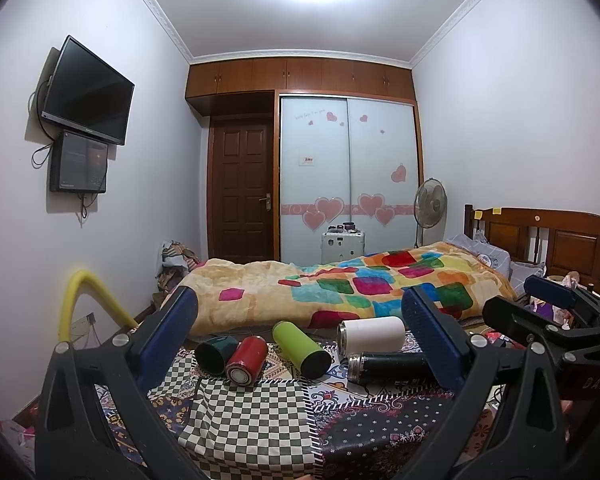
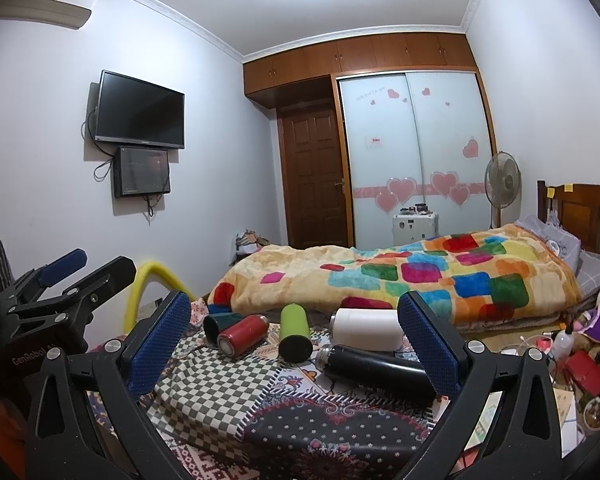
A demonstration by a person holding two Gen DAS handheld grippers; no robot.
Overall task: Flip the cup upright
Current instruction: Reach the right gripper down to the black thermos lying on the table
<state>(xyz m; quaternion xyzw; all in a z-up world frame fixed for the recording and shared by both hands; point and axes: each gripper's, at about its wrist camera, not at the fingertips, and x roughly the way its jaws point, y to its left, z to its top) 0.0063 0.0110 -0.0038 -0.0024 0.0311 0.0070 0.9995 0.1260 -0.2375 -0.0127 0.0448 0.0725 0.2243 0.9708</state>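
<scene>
Several cups lie on their sides on a patterned cloth: a dark green cup [image 1: 215, 353] [image 2: 220, 325], a red cup [image 1: 247, 359] [image 2: 242, 335], a lime green cup [image 1: 301, 349] [image 2: 295, 332], a white cup [image 1: 372, 335] [image 2: 366, 328] and a black flask [image 1: 392, 366] [image 2: 374, 368]. My left gripper [image 1: 300, 344] is open and empty, held short of the cups. My right gripper [image 2: 294, 336] is open and empty too, also short of them. Each gripper shows at the edge of the other's view, the right one [image 1: 540, 308] and the left one [image 2: 80, 272].
The cloth-covered table [image 1: 260, 420] stands before a bed with a colourful blanket [image 1: 340, 288]. A yellow foam tube [image 1: 80, 300] arches at the left. Clutter lies at the right [image 2: 580, 360]. A wardrobe, door, fan and wall screens stand behind.
</scene>
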